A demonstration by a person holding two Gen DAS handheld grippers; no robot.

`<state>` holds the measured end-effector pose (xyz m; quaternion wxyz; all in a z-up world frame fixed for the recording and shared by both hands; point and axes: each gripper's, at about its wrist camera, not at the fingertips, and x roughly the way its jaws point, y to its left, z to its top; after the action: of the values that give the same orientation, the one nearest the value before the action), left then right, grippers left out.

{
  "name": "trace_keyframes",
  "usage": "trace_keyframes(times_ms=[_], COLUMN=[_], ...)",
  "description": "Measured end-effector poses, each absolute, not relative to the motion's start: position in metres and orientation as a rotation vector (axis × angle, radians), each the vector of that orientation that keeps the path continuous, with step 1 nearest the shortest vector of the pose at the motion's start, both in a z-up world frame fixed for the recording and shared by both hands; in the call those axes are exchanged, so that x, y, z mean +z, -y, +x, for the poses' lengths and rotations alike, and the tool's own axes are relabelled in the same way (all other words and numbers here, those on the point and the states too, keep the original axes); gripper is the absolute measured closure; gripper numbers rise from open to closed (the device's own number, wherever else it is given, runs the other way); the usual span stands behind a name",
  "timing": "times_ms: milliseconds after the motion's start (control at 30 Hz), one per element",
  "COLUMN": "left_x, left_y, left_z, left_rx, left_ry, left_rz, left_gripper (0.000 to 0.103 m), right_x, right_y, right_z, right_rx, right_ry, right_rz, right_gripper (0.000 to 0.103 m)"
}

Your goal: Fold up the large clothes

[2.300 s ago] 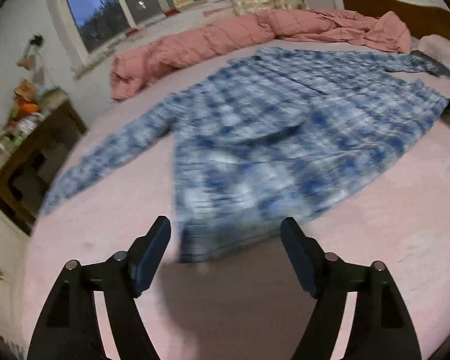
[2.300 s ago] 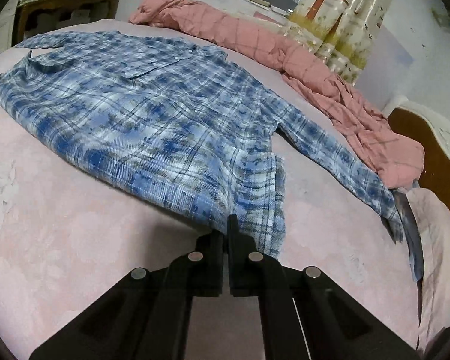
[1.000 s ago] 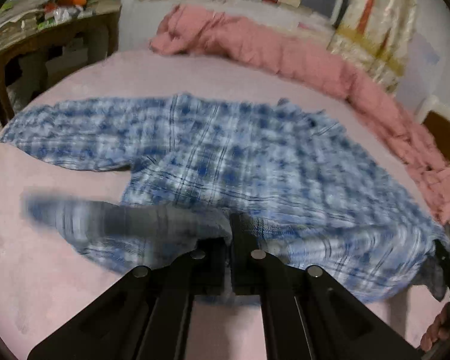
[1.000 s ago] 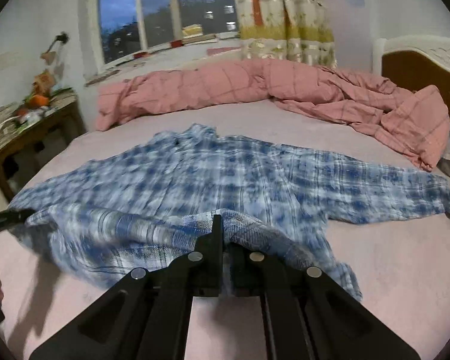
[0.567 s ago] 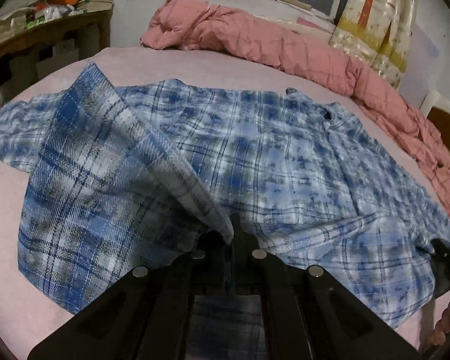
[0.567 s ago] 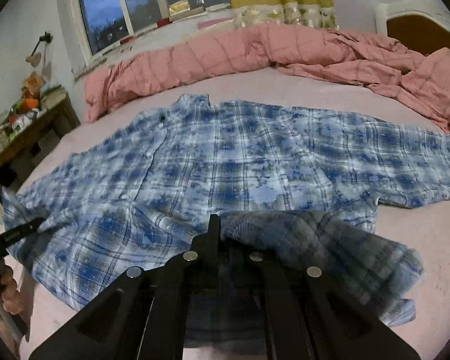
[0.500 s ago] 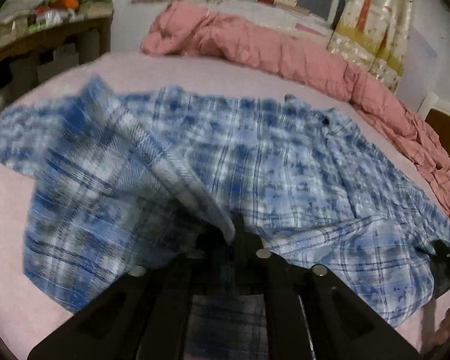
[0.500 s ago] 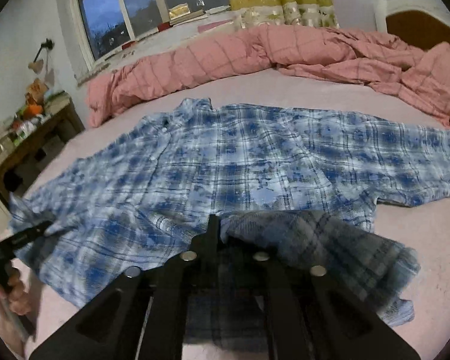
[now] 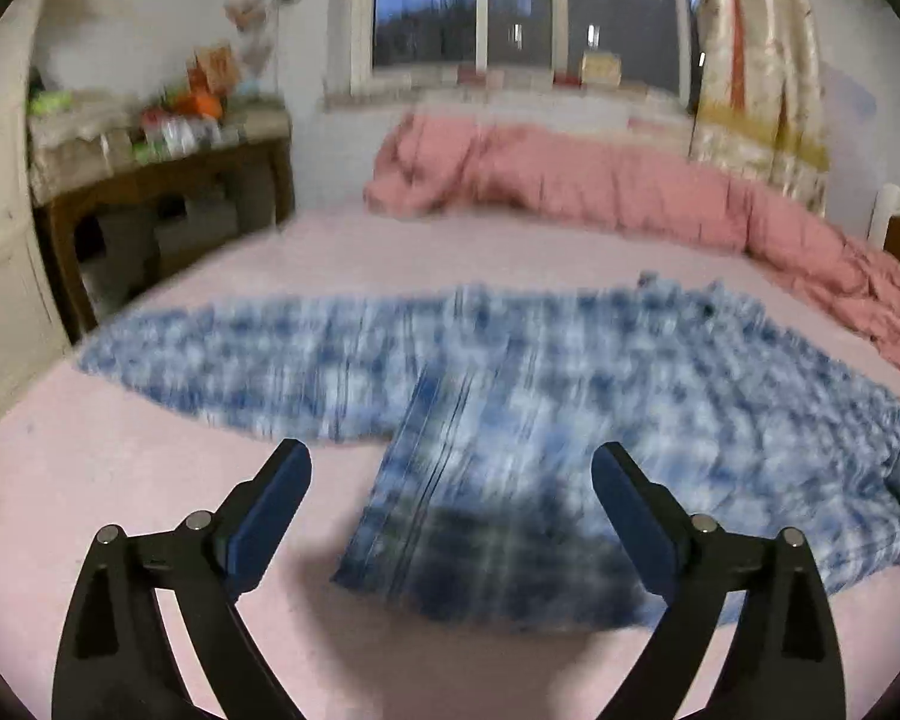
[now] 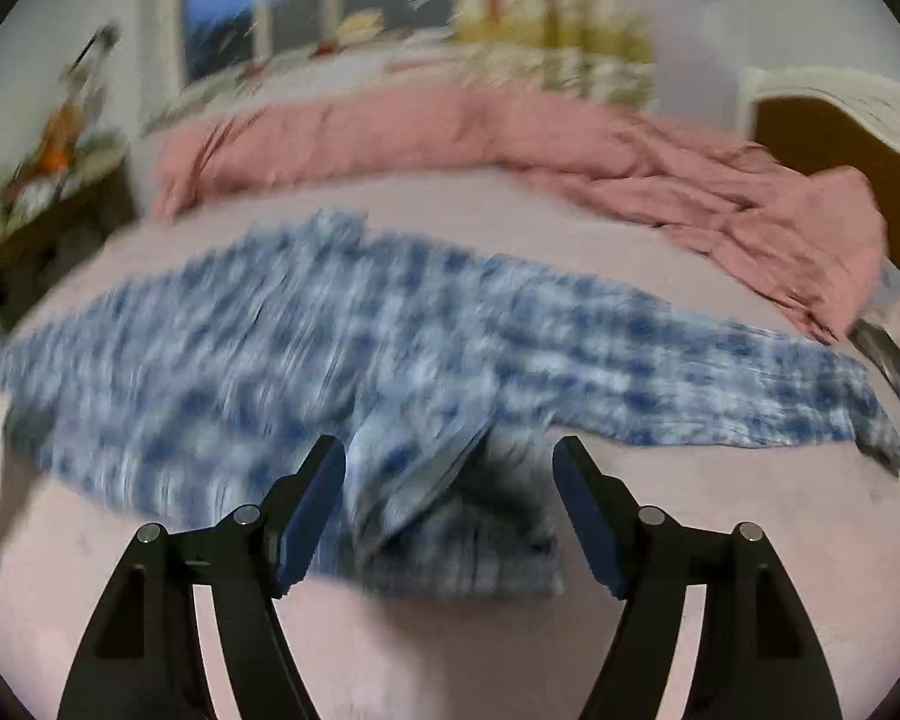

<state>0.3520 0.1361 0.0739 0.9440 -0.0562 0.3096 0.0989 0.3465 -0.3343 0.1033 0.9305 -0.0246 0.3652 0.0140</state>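
left tool (image 9: 451,495) and right tool (image 10: 449,489) released, shirt (image 9: 570,372) hem dropped

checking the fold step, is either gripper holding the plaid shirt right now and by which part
Nothing is held. The left gripper and right gripper have just been opening; the shirt hem lies loose between their fingers.

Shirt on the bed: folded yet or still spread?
Partly folded. The plaid shirt's bottom edge lies doubled over the body, both sleeves spread flat. Left gripper and right gripper open, just released.

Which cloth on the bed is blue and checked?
The shirt, spread flat in front of the fingers. The other cloth, the quilt, is plain pink and bunched up by the window.
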Motion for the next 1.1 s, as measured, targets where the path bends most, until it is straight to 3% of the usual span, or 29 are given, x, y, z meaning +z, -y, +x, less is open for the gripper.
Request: trace_keyframes(times_ms=[167,300,433,600,633,700,800,867,933,967,1033,1100], left_x=[0.050,0.027,0.013,0.014,0.014,0.012,0.013,0.015,0.017,0.017,0.018,0.018], left_y=[-0.135,-0.138,-0.146,-0.163,-0.167,-0.173,-0.177,-0.177,-0.176,-0.177,-0.179,-0.180], left_z=[0.371,0.384,0.391,0.392,0.391,0.392,0.391,0.391,0.391,0.390,0.389,0.390], left_rx=[0.218,0.235,0.266,0.276,0.267,0.233,0.180,0.142,0.099,0.102,0.095,0.113], left_ry=[-0.755,-0.830,-0.857,-0.837,-0.838,-0.838,-0.826,-0.812,-0.789,-0.784,-0.769,-0.772], left_rz=[-0.044,-0.075,-0.109,-0.192,-0.214,-0.268,-0.322,-0.334,-0.341,-0.346,-0.362,-0.355], left_gripper=[0.009,0.009,0.009,0.009,0.009,0.017,0.053,0.087,0.096,0.097,0.098,0.098], right_x=[0.078,0.061,0.083,0.083,0.083,0.089,0.099,0.098,0.085,0.074,0.058,0.056], right_y=[0.299,0.304,0.344,0.395,0.401,0.412,0.404,0.386,0.365,0.358,0.352,0.356], right_z=[0.350,0.369,0.364,0.358,0.358,0.351,0.342,0.343,0.353,0.359,0.369,0.373], right_rx=[0.084,-0.330,-0.444,-0.393,-0.367,-0.227,0.037,0.155,0.118,0.055,-0.058,-0.046], right_ry=[-0.877,-0.829,-0.649,-0.672,-0.670,-0.636,-0.605,-0.673,-0.788,-0.841,-0.904,-0.877], right_rz=[-0.238,-0.391,-0.203,0.052,0.095,0.206,0.255,0.195,0.104,0.054,-0.010,0.038], right_gripper=[0.029,0.029,0.029,0.030,0.034,0.036,0.035,0.035,0.036,0.041,0.094,0.098])
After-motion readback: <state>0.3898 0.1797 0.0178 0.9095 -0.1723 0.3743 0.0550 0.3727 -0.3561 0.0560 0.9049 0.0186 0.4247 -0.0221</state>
